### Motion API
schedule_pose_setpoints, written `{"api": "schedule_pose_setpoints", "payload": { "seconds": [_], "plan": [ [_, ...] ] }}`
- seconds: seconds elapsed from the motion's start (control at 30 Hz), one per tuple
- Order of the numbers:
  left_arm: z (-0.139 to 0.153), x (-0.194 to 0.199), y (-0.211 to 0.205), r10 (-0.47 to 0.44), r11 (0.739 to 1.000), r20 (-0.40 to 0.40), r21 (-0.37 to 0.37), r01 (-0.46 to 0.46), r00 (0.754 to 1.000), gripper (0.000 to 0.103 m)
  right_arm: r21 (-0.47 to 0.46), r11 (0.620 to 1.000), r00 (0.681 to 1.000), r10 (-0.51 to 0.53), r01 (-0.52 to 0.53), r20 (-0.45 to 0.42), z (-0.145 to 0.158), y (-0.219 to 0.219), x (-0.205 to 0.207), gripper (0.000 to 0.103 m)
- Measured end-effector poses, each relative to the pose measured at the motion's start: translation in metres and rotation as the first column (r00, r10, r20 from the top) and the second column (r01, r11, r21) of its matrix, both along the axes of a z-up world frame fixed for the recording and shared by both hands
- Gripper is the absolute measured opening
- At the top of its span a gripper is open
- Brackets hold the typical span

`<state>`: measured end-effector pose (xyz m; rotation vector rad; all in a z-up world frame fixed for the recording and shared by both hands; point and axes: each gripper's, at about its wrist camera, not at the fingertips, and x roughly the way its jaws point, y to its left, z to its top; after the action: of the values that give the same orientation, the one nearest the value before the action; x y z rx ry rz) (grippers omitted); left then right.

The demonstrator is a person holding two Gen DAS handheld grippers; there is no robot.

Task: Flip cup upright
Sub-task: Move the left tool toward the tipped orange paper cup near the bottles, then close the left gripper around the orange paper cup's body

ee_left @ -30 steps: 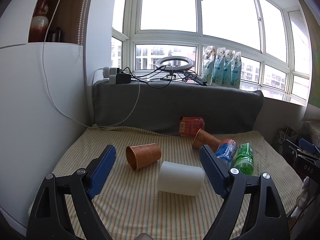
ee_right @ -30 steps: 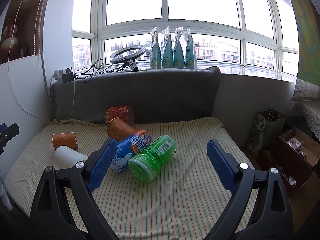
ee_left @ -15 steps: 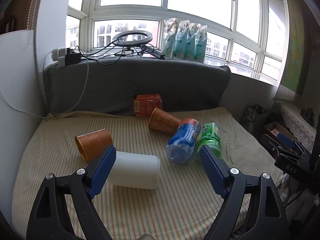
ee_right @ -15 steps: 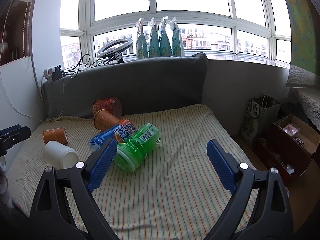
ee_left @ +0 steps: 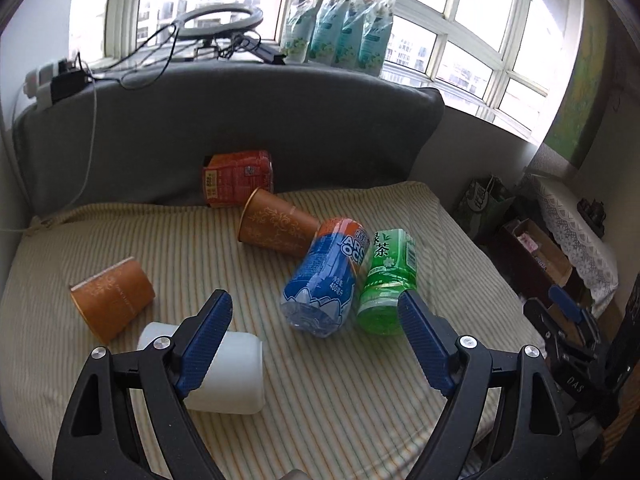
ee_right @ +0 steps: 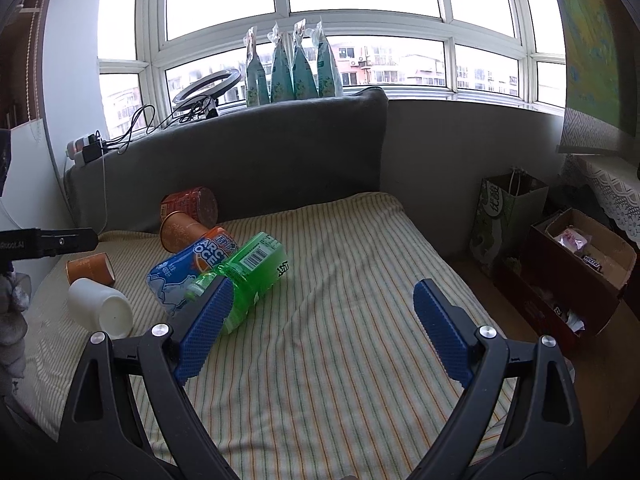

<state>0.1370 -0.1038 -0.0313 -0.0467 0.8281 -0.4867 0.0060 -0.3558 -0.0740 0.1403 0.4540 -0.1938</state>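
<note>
Three cups lie on their sides on the striped cushion [ee_left: 340, 400]: a white cup [ee_left: 232, 376] at the front left, an orange paper cup [ee_left: 112, 304] behind it, and a second orange cup [ee_left: 280, 228] further back. My left gripper [ee_left: 316, 312] is open and empty, its left finger in front of the white cup. My right gripper [ee_right: 324, 304] is open and empty above the cushion's right half [ee_right: 360, 320]. In the right wrist view the white cup [ee_right: 100, 308] and both orange cups [ee_right: 90, 268] [ee_right: 180, 232] lie at the left.
A blue bottle [ee_left: 328, 276], a green tea bottle [ee_left: 388, 280] and a red can [ee_left: 240, 178] lie on the cushion. A grey backrest [ee_left: 240, 120] stands behind. Bags and a cardboard box [ee_right: 576, 268] sit on the floor at the right.
The left gripper has swung right and tilted down, so the cups slid left in its view. The right gripper has also turned right and pulled back. Both stayed open.
</note>
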Motion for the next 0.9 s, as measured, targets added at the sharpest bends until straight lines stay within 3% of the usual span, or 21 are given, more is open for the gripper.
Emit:
{"api": "schedule_pose_setpoints", "payload": {
  "seconds": [0.13, 0.33, 0.47, 0.57, 0.77, 0.9],
  "plan": [
    [-0.010, 0.033, 0.000, 0.072, 0.992, -0.160, -0.087, -0.087, 0.984, 0.084, 0.011, 1.000, 1.000, -0.009, 0.009, -0.006, -0.004, -0.007, 0.004, 0.094],
    [-0.034, 0.083, 0.003, 0.199, 0.926, -0.399, -0.222, -0.305, 0.895, 0.084, 0.031, 1.000, 1.000, -0.007, 0.008, -0.014, -0.012, -0.012, 0.011, 0.094],
    [-0.046, 0.106, -0.005, 0.263, 0.884, -0.467, -0.234, -0.405, 0.844, 0.084, 0.032, 0.999, 1.000, -0.005, 0.005, -0.018, -0.015, -0.016, 0.013, 0.093],
    [-0.053, 0.119, -0.012, 0.306, 0.867, -0.482, -0.217, -0.449, 0.821, 0.084, 0.044, 0.999, 1.000, -0.011, 0.011, -0.017, -0.018, -0.023, 0.015, 0.094],
    [-0.075, 0.143, -0.019, 0.386, 0.814, -0.535, -0.186, -0.550, 0.751, 0.084, 0.070, 0.997, 0.999, -0.027, 0.029, -0.021, -0.023, -0.038, 0.018, 0.094],
    [-0.085, 0.151, -0.022, 0.419, 0.795, -0.545, -0.164, -0.583, 0.726, 0.084, 0.080, 0.996, 0.999, -0.040, 0.042, -0.025, -0.027, -0.047, 0.020, 0.094]
  ]
}}
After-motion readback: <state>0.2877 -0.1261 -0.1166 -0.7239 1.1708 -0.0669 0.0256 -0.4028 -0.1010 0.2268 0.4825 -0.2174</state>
